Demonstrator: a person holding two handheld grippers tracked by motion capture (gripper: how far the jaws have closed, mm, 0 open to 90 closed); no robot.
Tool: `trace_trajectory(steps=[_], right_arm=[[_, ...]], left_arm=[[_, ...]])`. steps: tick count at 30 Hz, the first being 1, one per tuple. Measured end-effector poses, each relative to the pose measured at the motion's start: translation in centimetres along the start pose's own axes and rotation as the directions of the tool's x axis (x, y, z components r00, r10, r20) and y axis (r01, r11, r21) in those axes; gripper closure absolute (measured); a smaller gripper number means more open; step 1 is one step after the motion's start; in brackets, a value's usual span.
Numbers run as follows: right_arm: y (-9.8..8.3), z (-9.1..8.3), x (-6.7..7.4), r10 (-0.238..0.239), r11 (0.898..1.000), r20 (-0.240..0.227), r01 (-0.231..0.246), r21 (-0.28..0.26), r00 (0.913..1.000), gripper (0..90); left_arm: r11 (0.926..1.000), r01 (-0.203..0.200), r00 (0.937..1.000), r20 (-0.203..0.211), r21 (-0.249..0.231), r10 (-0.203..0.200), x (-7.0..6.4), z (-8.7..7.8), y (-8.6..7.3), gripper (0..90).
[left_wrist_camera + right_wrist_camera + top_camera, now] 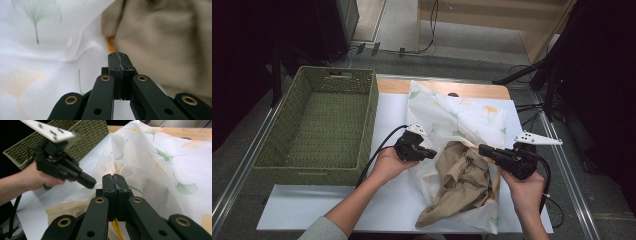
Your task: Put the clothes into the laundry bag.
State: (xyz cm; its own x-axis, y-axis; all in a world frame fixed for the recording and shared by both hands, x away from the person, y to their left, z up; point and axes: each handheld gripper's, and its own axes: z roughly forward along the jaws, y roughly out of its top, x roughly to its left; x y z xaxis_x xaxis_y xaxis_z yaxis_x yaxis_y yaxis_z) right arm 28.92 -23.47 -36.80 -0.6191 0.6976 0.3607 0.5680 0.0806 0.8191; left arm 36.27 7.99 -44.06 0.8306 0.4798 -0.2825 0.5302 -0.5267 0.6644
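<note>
A white mesh bag (452, 117) printed with leaves lies on the table, and a crumpled tan garment (464, 180) sits in its open mouth. My right gripper (482, 148) is at the bag's orange-trimmed edge. In the right gripper view its jaws (115, 178) are shut, with the mesh (160, 170) lifted against them and orange trim hanging below. My left gripper (433, 154) hovers at the garment's left side. Its jaws (120, 56) are shut with nothing between them, pointing at the tan garment (162, 37) and white bag (50, 50). The left gripper (88, 182) also appears across the bag in the right gripper view.
A green woven basket (272, 135) stands on the left of the table, close to my left hand; its wall (87, 135) shows behind the left gripper. A white sheet (387, 200) covers the tabletop. Cables trail from both grippers toward the front edge.
</note>
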Motion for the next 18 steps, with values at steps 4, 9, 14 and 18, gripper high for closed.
trace_trajectory(steps=[4,9,14,18], right_arm=[[0.0,0.0,-0.1,0.003,1.0,-0.002,-0.003,0.001,1.0,89.6],[0.0,-0.1,-0.1,0.007,1.0,-0.003,-0.007,0.0,1.0,89.6],[0.0,-0.2,-0.3,0.007,1.0,0.0,-0.007,-0.007,1.0,89.6],[0.0,-0.3,-0.4,0.009,1.0,0.003,-0.009,-0.009,1.0,89.6]], left_arm=[[0.9996,0.002,0.9994,0.036,0.027,-0.003,0.1,2.1,-0.6,90.0],[0.9983,-0.049,0.9956,0.081,0.03,0.046,-1.5,3.5,0.0,90.0],[0.9963,-0.083,0.989,0.122,-0.022,0.085,-3.5,2.8,1.2,90.0],[0.9906,-0.102,0.9851,0.129,-0.091,0.113,-5.0,1.7,2.4,90.0]])
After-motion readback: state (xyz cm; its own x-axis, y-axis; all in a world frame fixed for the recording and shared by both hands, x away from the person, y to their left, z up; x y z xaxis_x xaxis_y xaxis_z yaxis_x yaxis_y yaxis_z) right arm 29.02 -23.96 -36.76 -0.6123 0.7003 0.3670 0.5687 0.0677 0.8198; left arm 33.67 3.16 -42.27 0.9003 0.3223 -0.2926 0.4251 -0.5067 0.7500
